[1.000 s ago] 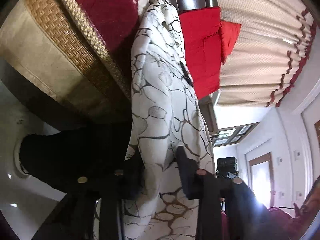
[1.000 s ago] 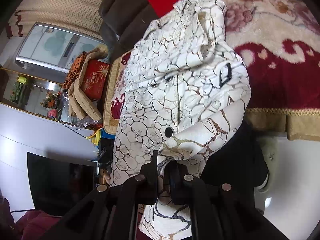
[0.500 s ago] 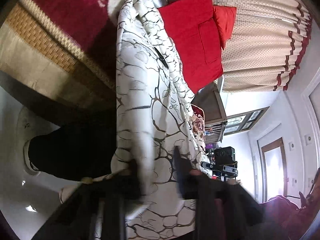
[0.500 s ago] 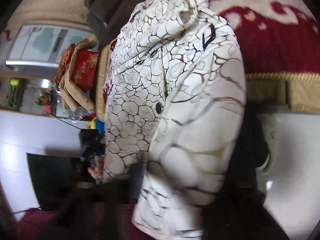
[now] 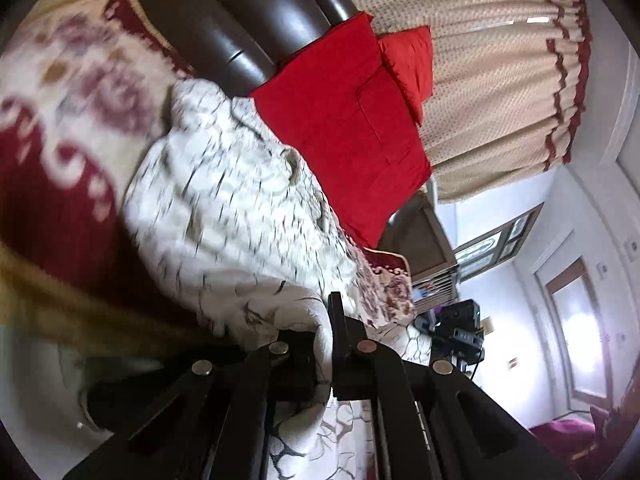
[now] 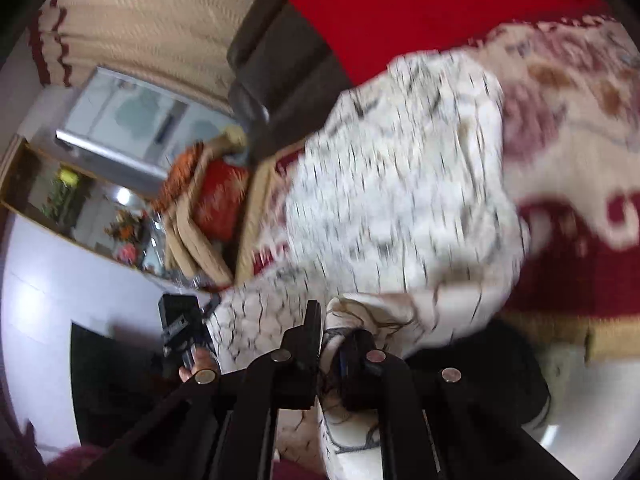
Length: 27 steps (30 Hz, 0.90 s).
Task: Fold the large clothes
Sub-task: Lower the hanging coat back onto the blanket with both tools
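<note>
A large white garment with a dark crackle print (image 5: 240,208) lies bunched on the red and cream floral bed cover (image 5: 52,184); it also shows in the right wrist view (image 6: 392,192), blurred by motion. My left gripper (image 5: 320,340) is shut on a fold of its near edge. My right gripper (image 6: 332,340) is shut on another fold of the same edge, and the cloth hangs down between both grippers. The other gripper, held in a hand, shows at the left of the right wrist view (image 6: 184,332).
Red pillows (image 5: 352,132) lean on the dark headboard (image 5: 256,20). Cream curtains (image 5: 496,80) hang behind. The bed's tan border (image 6: 560,336) runs above a white floor. A cluttered bedside table (image 6: 208,208) and a dark screen (image 6: 108,380) stand beside the bed.
Both grippers have swung the garment from hanging upright down toward the bed; it now lies bunched on the cover. Both stay shut on its edge.
</note>
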{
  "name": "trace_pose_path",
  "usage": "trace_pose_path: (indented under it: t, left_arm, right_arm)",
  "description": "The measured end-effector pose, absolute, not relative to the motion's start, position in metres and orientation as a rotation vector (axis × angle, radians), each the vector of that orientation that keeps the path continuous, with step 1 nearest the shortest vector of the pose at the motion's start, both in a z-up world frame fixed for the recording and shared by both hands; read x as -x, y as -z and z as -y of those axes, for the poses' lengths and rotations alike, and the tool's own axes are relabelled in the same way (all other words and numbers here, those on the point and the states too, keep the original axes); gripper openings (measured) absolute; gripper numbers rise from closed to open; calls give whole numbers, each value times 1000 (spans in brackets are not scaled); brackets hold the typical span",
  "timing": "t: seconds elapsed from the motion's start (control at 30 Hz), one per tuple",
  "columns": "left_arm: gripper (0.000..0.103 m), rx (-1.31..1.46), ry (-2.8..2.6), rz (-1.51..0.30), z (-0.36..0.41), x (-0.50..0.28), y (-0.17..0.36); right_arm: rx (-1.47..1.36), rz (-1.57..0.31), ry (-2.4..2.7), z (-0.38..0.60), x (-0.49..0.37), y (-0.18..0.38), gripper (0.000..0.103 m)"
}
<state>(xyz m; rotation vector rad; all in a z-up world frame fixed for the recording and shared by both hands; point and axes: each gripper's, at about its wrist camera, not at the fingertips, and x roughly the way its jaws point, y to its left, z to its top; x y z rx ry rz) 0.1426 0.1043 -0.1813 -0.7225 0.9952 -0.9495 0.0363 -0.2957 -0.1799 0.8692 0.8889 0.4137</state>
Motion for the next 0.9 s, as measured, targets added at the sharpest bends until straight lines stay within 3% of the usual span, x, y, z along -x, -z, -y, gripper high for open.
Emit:
trace_pose_path:
  t: [0.33, 0.47, 0.57, 0.63, 0.73, 0.8, 0.87, 0.9]
  left_arm:
    - [4, 745, 803, -1001, -103, -322, 157]
    - [13, 806, 659, -1137, -86, -414, 205]
    - [27, 911, 511, -1273, -78, -440, 259]
    - [29, 932, 506, -1252, -77, -438, 271]
    - [32, 999, 529, -1160, -93, -418, 273]
    - [41, 1022, 498, -1093, -106, -405, 263]
    - [66, 1010, 426, -936, -127, -389, 236]
    - [70, 1019, 412, -846, -138, -379, 221]
  right_arm:
    - [-1032, -678, -203, 391, -168, 173, 8]
    - [-1163, -630, -39, 447, -215, 208, 8]
    - [-1280, -700, 59, 475, -243, 256, 12]
    - [-1387, -742, 64, 485, -248, 286, 16]
    - [-1381, -713, 78, 488, -237, 290, 33]
    - [-1298, -690, 112, 484, -227, 274, 68]
    - [-1232, -651, 101, 476, -218, 255, 68]
    - [-1193, -640, 78, 470, -216, 244, 68]
